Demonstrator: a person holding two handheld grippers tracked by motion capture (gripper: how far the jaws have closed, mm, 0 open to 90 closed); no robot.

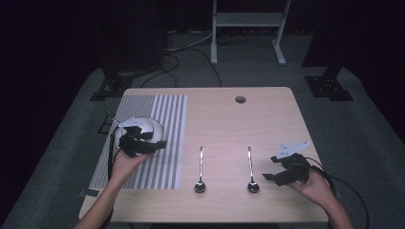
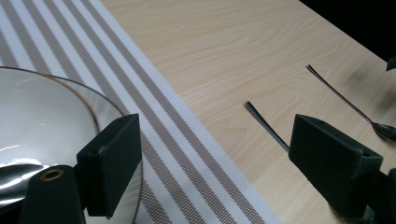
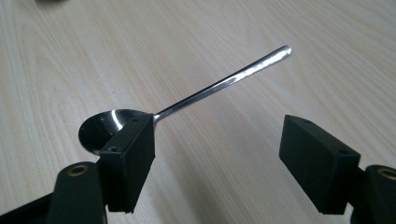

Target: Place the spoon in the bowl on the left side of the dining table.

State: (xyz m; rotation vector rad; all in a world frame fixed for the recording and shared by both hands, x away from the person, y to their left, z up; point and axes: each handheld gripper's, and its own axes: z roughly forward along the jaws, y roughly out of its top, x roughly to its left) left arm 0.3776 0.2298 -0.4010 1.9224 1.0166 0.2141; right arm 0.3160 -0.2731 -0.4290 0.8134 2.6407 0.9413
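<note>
No readable text, label, brand or number anywhere I look. Nothing printed on pale wooden table point(image 1: 267, 119) under my grippers, striped woven placemat point(image 2: 154, 121) ahead of my left one, or shiny metal spoon point(image 3: 219, 84) before my right one.

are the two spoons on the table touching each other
Apart. The high view shows the left spoon and the right spoon lying parallel with bare table between them.
</note>
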